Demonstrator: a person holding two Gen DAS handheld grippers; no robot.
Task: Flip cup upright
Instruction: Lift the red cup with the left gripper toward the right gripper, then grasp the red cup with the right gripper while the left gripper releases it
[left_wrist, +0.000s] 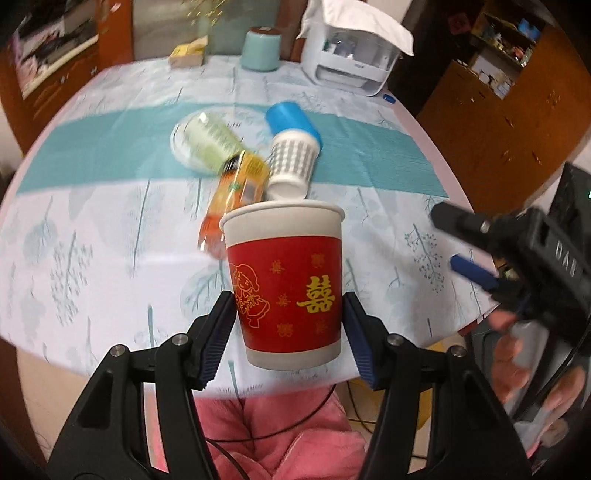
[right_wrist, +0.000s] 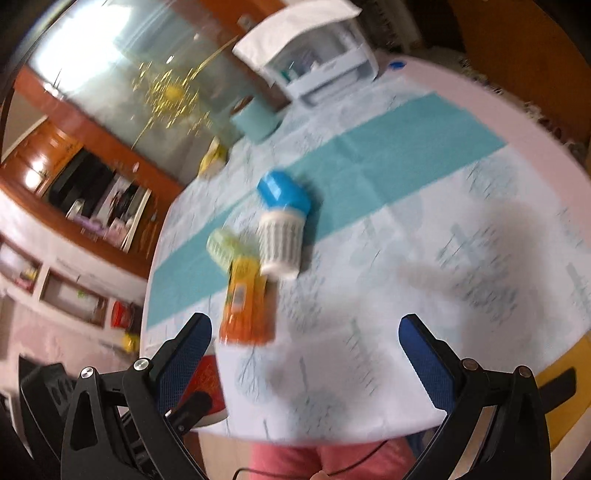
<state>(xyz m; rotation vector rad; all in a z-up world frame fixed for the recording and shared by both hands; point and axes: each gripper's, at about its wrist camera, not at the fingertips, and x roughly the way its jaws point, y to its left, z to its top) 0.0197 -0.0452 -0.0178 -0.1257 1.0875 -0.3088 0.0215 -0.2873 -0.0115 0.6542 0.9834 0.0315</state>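
Presently catalogued: one red paper cup (left_wrist: 286, 284), white rim uppermost, gold double-happiness character and gold figure on its red band, upright with a slight tilt, at the near edge of the desk (left_wrist: 92, 229). Left gripper (left_wrist: 290, 325): black frame, blue pads, jaws clamped against the cup's two sides at its lower half; whether the cup's base rests on the desk or hangs just over the edge cannot be told. Right gripper (right_wrist: 304, 354): jaws wide apart, nothing between them, held above the near part of the desk; in the left wrist view it shows at the right edge as a blurred black body with a blue pad (left_wrist: 476, 273), well apart from the cup. In the right wrist view a red patch of the cup (right_wrist: 207, 384) shows behind the left finger. Desk covering: pale cloth with tree print and a teal band (left_wrist: 369, 155). Behind the cup, clustered mid-desk and lying on their sides: an orange packet (left_wrist: 240, 188), a white cup with grey pattern (left_wrist: 291, 162), a blue cup (left_wrist: 291, 118) nested behind it, and a pale green cup (left_wrist: 207, 140), blurred. Far edge: a teal canister (left_wrist: 260, 50), a yellow box (left_wrist: 188, 53), a white organizer (left_wrist: 351, 59) draped with a white cloth.
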